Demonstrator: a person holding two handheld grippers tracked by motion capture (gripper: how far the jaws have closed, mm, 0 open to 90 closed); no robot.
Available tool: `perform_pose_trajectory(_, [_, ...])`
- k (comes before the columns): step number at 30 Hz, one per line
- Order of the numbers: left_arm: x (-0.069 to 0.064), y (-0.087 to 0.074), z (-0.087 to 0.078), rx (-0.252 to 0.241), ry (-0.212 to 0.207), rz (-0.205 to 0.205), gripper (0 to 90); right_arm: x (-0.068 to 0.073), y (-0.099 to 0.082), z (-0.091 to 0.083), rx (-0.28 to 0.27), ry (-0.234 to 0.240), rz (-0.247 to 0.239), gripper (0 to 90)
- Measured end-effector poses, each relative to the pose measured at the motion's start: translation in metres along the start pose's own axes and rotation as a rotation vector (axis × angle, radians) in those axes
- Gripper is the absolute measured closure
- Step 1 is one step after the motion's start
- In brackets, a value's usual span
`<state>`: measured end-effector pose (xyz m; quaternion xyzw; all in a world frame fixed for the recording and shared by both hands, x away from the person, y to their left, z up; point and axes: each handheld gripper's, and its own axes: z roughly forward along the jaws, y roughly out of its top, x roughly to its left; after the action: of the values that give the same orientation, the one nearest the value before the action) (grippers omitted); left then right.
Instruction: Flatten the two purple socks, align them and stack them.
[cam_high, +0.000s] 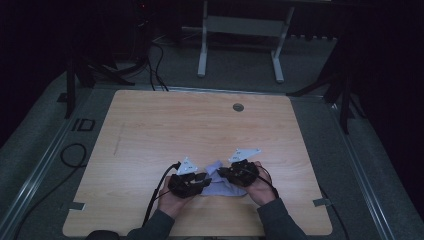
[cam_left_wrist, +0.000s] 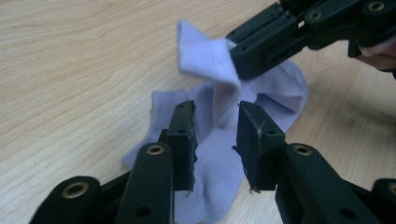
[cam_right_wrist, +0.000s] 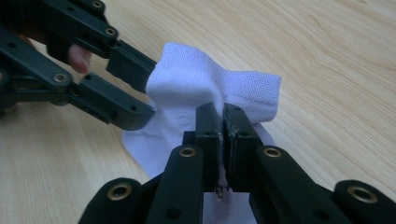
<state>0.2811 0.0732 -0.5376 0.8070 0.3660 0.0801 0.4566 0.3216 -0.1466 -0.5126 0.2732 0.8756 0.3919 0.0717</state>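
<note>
One pale lilac sock (cam_left_wrist: 219, 140) is seen on the wooden desk (cam_high: 165, 125), near the person's edge, lying between two hand-held claws. One fold of its cuff end is lifted off the desk; the rest lies flat.

Right claw (cam_right_wrist: 223, 116): jaws pressed together, pinching the raised fold of the sock. In the left gripper view the same claw (cam_left_wrist: 261, 51) is seen gripping that fold from the upper right.

Left claw (cam_left_wrist: 215, 135): jaws spread apart, with the sock lying below and between them; the pads are not seen pressing on the fabric.

In the high view, two hands are counted, one per claw, left claw (cam_high: 192, 181) and right claw (cam_high: 235, 174) close together over the sock (cam_high: 220, 187).

Writing: the letters "ID" (cam_high: 82, 124) are read on the floor beside the desk. No brand is legible on the sock.
</note>
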Motion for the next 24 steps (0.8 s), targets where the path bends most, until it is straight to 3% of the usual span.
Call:
perform_pose_trajectory(8, [-0.004,0.0,0.001,-0.012,0.021,0.008,87.2,0.004,0.0,0.003,0.008,0.001,-0.022,85.6])
perform_pose_trajectory(15, [-0.006,-0.001,0.001,-0.019,0.026,0.009,88.8,0.005,0.001,0.0,0.003,0.011,-0.023,80.9])
perform_pose_trajectory(19, [-0.005,-0.001,0.001,-0.014,0.033,0.009,88.8,0.004,0.001,-0.017,-0.061,0.013,-0.016,77.7])
perform_pose_trajectory(22, [-0.005,-0.002,0.001,-0.012,0.036,0.005,88.8,-0.002,-0.002,-0.036,-0.107,-0.025,0.001,78.0])
perform_pose_trajectory(24, [-0.004,-0.002,0.001,-0.013,0.039,0.001,88.8,-0.008,-0.007,-0.046,-0.107,-0.069,0.015,78.2])
